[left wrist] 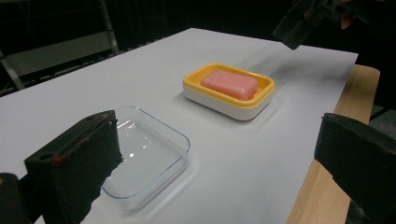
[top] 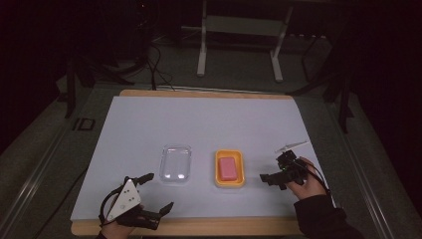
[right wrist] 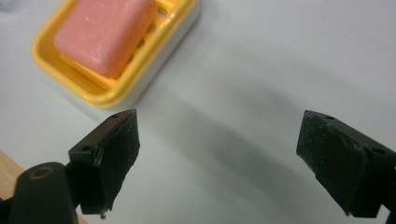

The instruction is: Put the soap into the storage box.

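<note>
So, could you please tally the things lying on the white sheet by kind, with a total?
Clear glass rectangular dish: 1
Yellow and white plastic soap tray: 1
Pink rectangular soap bar, lying in the tray: 1
Total: 3

dark lab: paper-covered table (top: 149, 124), cables (top: 157, 64)

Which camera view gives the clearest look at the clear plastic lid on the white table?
The left gripper view: the clear plastic lid lies close, rim and hollow plain, partly behind a jaw. The high view shows it whole but small, left of the yellow soap dish.
</note>
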A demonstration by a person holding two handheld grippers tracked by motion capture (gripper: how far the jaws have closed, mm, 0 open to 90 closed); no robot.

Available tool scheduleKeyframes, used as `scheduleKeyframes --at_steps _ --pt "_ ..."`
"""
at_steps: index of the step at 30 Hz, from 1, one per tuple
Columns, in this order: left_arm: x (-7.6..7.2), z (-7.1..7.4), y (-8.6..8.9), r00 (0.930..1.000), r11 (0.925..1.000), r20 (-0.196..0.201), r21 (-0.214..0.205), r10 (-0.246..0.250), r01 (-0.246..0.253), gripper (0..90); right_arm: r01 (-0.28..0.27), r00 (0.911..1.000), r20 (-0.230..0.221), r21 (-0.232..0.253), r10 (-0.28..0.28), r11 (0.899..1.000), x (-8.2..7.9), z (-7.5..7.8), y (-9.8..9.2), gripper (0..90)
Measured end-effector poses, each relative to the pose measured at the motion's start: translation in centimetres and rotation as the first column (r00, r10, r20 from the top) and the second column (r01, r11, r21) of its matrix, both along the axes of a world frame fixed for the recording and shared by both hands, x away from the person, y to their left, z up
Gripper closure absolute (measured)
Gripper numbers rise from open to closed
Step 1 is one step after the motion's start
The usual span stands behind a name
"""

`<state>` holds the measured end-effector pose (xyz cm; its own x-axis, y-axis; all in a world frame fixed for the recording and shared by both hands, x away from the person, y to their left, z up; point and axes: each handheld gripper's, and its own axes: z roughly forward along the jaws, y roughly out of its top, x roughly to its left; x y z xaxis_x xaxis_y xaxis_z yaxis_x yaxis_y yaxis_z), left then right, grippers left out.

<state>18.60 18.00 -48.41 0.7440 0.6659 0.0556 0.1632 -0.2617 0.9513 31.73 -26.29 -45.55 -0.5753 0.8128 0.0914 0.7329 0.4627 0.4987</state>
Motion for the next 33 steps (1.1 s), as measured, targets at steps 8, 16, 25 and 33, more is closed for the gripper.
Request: scheduleKeyframes --at_steps 8,16,25,33 --pt "0.0 0.0 -0.1 1.0000 1.0000 0.000 0.007 -0.001 0.001 0.7 0.028 0.9996 0.001 0.024 -0.028 0.999 -0.8 -0.8 -2.1 12.8" --pt "0.0 0.0 -0.1 1.0000 0.9999 -0.002 0.015 -0.004 0.004 0.7 0.030 0.9986 0.040 0.083 -0.033 0.996 -2.1 -1.6 -3.7 12.6" --pt "0.0 -0.1 -0.2 0.9999 0.9996 -0.004 0.027 -0.010 0.010 0.7 0.051 0.9906 0.121 0.100 -0.063 0.994 -3.4 -2.3 -5.3 12.2" --pt "0.0 -0.1 -0.2 0.9999 0.9997 -0.008 0.022 -0.013 0.013 0.7 0.036 0.9885 0.142 0.104 -0.051 0.994 -3.5 -3.0 -5.9 11.9"
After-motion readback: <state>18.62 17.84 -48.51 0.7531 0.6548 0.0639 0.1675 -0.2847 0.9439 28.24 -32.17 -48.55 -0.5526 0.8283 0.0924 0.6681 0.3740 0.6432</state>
